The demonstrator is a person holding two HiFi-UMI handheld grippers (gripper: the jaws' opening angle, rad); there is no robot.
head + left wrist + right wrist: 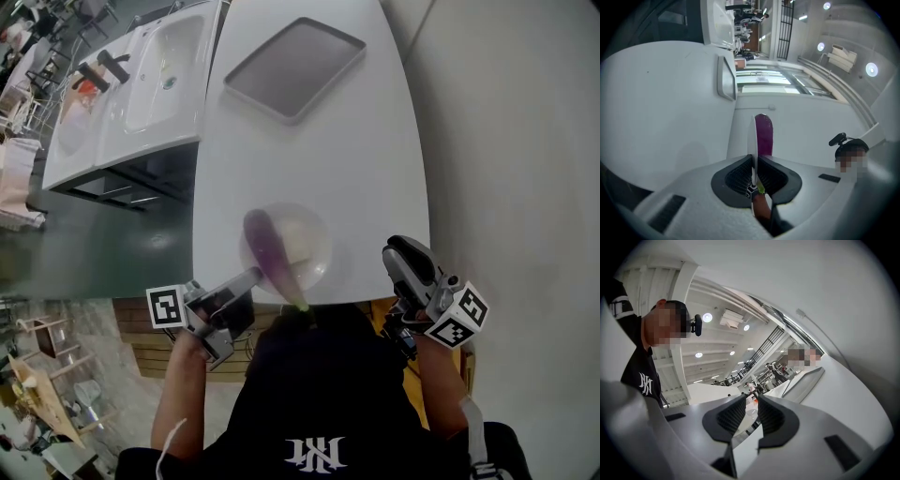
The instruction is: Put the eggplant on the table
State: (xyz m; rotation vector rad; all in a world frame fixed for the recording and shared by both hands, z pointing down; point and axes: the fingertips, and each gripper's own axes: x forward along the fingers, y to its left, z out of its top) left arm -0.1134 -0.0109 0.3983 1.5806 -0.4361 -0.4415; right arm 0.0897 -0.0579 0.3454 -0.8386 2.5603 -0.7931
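Note:
A purple eggplant (269,248) with a green stem lies on a clear round plate (311,234) over the front edge of the white table (375,159). My left gripper (251,276) is shut on the plate's near-left rim. In the left gripper view the plate (752,133) shows edge-on between the closed jaws of that gripper (753,161), with the eggplant (763,133) lying against it. I cannot tell whether the plate rests on the table. My right gripper (397,247) hovers at the table's front right corner, apart from the plate. In its own view the right gripper (751,400) holds nothing between its parted jaws.
A grey rectangular tray (293,67) lies at the far end of the table, also visible as the tray (724,77) from the left gripper. A white double sink (155,80) stands beyond the table's left side. The person's dark-clothed body fills the lower middle of the head view.

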